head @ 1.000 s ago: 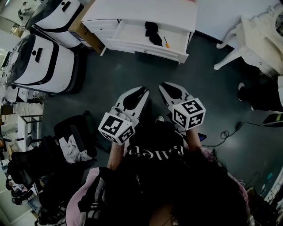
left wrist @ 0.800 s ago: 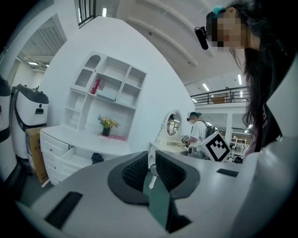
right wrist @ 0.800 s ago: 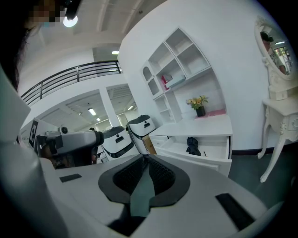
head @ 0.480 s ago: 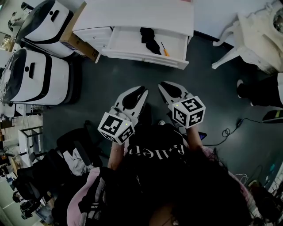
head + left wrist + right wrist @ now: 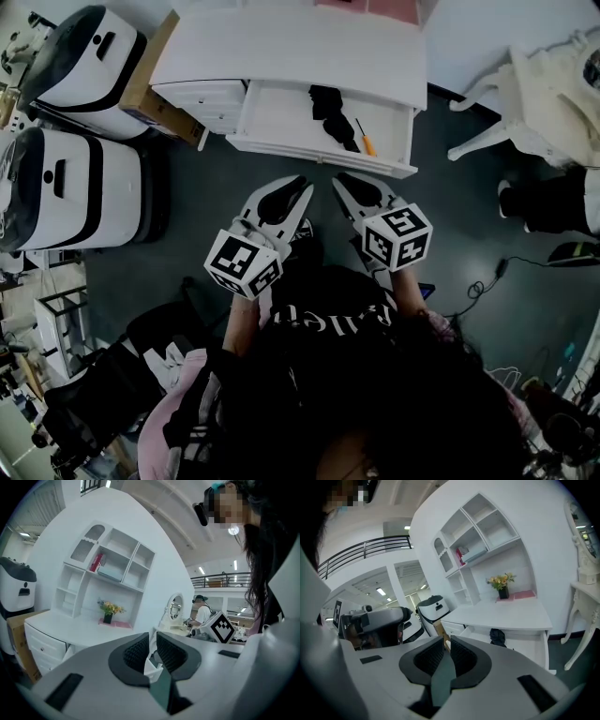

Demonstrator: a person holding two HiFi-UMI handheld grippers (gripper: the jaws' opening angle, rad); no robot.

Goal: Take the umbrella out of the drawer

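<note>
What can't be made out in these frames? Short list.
- Black item in the open drawer: head view, too small and dark to confirm its shape.
- Orange-handled tool beside it: head view, too small to identify.
- Drawer's inside, left gripper view: hidden behind the left gripper itself.
- Floor right below the person: head view, covered by their body.

Dark grey floor [image 5: 234, 178]. White bench [image 5: 300, 47] against white wall [image 5: 543, 513], open shelving [image 5: 480, 527] above. White chair [image 5: 534, 84] at its right; cardboard box [image 5: 155, 84] and white machines [image 5: 66, 178] left. Ceiling strip lights [image 5: 202, 570] lit
</note>
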